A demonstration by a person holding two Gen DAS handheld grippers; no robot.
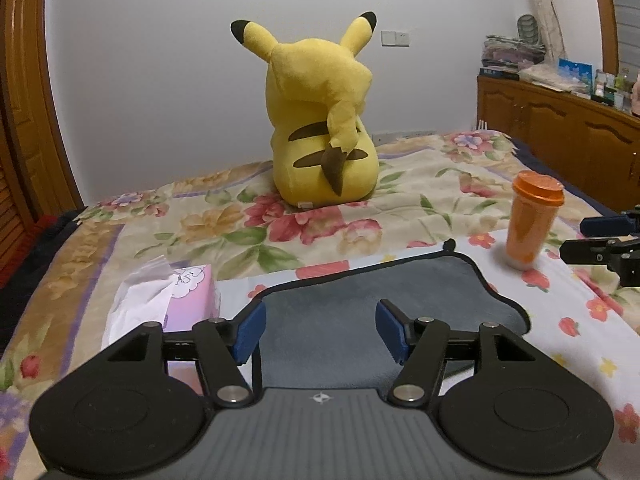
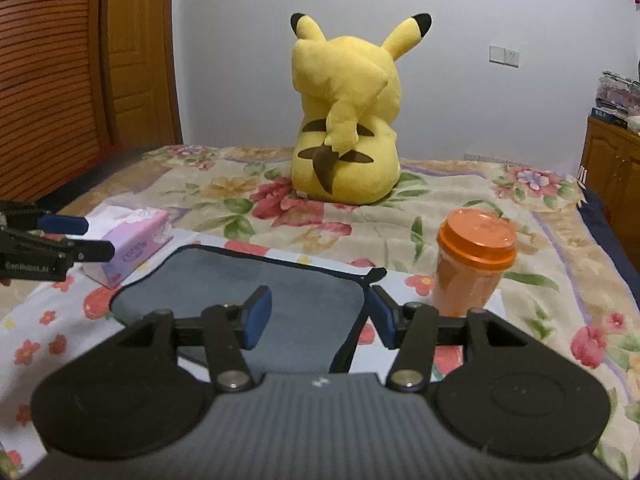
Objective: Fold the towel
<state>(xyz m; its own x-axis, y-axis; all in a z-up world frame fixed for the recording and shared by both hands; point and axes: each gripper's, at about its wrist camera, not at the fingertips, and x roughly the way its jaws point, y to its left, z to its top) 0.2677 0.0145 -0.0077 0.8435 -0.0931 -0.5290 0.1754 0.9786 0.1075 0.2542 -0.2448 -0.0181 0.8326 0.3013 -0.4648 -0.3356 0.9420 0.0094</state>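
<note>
Both claws stand wide open and hold nothing. The left claw (image 1: 321, 330) hangs above the near part of the grey towel (image 1: 360, 304), its blue pads (image 1: 250, 332) apart from the cloth. The right claw (image 2: 319, 318) hangs at the towel's right edge (one pad over the cloth, one beyond it). The towel lies flat on the bed (image 1: 200, 216), between the tissue box (image 2: 136, 246) and the orange cup (image 2: 472, 264); its near edge is hidden behind the claw bodies.
</note>
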